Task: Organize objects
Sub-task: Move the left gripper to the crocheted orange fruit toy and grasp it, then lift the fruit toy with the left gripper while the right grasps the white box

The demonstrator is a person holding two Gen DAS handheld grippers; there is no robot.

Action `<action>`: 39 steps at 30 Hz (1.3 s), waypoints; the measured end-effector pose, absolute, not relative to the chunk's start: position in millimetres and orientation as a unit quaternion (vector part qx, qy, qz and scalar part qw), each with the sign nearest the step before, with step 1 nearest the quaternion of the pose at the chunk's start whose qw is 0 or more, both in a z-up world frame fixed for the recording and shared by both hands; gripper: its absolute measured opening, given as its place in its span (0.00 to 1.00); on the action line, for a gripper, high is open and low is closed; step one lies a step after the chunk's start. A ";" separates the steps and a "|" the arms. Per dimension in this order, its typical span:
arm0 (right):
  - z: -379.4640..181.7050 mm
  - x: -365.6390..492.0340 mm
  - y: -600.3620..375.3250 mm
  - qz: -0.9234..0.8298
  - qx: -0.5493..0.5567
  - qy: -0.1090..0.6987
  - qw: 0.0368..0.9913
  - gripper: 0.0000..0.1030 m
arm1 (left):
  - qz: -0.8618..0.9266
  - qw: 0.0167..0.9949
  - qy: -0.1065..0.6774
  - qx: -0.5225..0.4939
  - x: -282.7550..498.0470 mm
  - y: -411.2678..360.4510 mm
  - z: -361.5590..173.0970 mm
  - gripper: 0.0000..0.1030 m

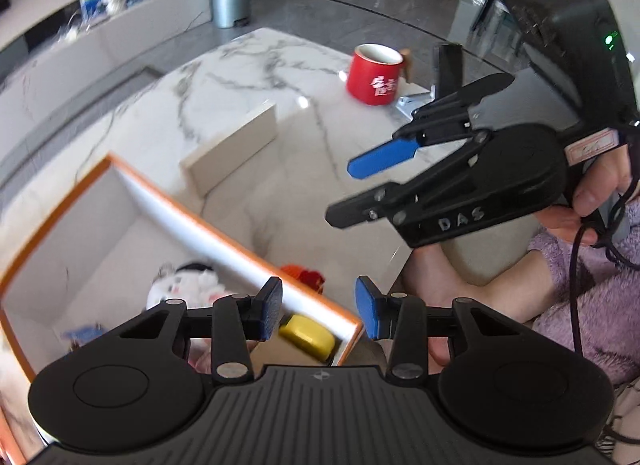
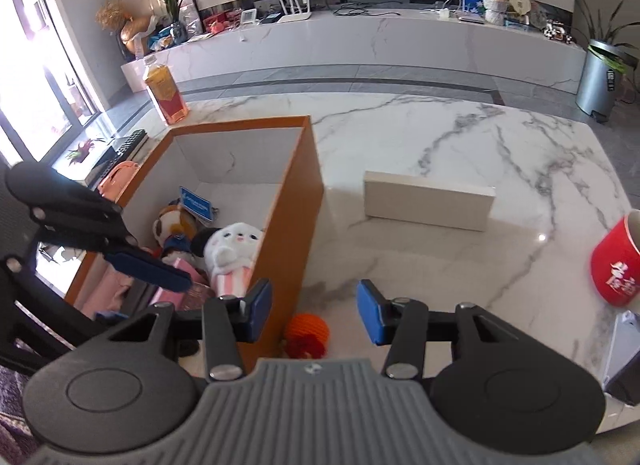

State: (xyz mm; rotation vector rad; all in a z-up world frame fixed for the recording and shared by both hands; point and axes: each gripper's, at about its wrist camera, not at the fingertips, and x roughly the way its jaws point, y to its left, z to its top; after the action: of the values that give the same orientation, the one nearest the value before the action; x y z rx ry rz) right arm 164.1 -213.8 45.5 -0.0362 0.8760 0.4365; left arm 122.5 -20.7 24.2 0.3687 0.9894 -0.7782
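Inside orange box (image 2: pixel 308 201), plush toys (image 2: pixel 232 253); both hand-held grippers (image 1: pixel 319 307) (image 2: pixel 314 311) part-open, empty.

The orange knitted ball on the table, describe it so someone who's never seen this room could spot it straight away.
Start at the white marble table and find the tall orange box holding plush toys. On the tabletop just outside that box's near corner, against its orange wall, lies the orange knitted ball. It is the only small, round, woolly thing out on the marble; the red mug and pale flat box are hard-sided and stand farther off.

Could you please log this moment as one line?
left gripper: open, empty | right gripper: open, empty | orange toy: beside box
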 end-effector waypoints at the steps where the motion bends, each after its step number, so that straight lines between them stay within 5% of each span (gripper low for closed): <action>1: 42.3 159.9 -218.9 0.207 -0.023 0.418 0.884 0.49 | -0.363 0.791 0.458 0.184 121.4 -29.7 23.1 0.47; 17: -23.2 151.5 -277.3 0.225 -0.020 0.430 0.874 0.52 | -0.313 0.667 0.529 0.420 135.7 -132.8 -72.8 0.62; 28: -43.3 161.7 -292.9 0.246 -0.017 0.451 0.858 0.60 | -0.245 0.615 0.602 0.447 172.0 -145.4 -120.2 0.63; 39: -46.5 160.6 -299.0 0.242 -0.009 0.451 0.859 0.62 | -0.221 0.652 0.604 0.401 181.8 -129.1 -126.4 0.52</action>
State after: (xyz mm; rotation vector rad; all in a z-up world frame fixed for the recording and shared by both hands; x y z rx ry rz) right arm 160.6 -299.0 -46.5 -0.0186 0.9472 0.5079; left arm 181.8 -129.1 -126.4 0.9110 1.3713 -0.5013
